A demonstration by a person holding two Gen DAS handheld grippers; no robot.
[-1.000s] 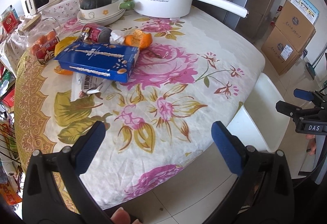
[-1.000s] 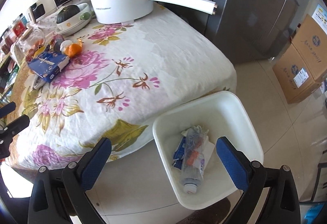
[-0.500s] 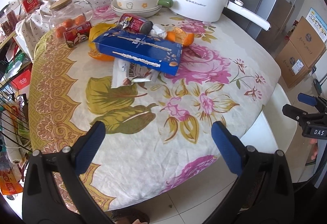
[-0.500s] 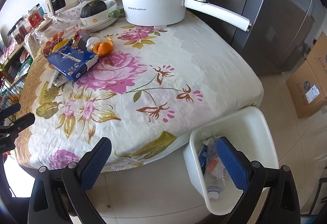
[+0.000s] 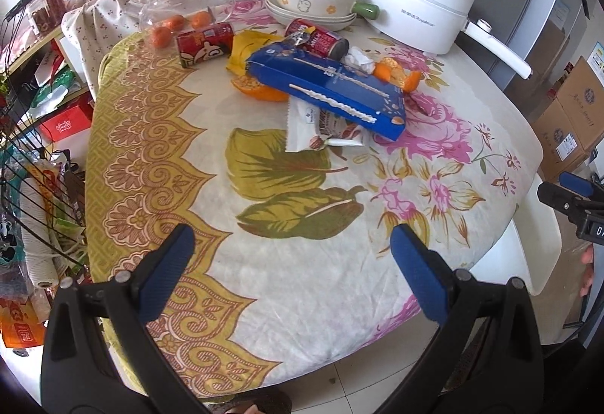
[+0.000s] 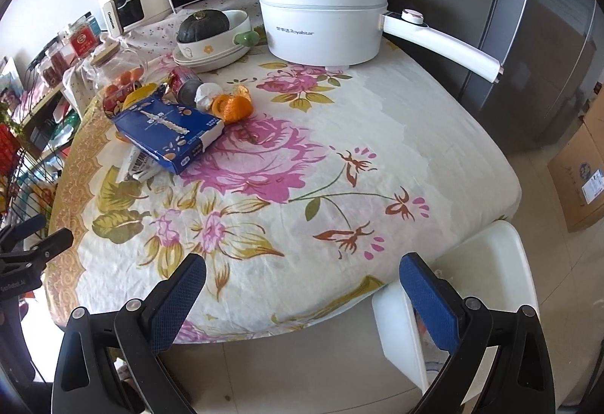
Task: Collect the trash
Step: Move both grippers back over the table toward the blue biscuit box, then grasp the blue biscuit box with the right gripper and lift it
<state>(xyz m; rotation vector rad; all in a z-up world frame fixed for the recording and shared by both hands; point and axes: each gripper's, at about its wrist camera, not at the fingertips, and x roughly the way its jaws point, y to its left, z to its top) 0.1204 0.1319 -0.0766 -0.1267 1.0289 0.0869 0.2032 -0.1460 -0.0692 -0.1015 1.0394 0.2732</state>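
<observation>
The left hand-held gripper [image 5: 288, 253] hangs wide open and empty over the tabletop's [image 5: 302, 281] near edge. The blue box [image 5: 328, 89] lies ahead, long axis slanting rightward. The right hand-held gripper [image 6: 302, 285], equally open and empty, sits farther away.

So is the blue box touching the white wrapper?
Touching. The left wrist view shows the blue box lying on top of the white wrapper, covering its upper part.
</observation>
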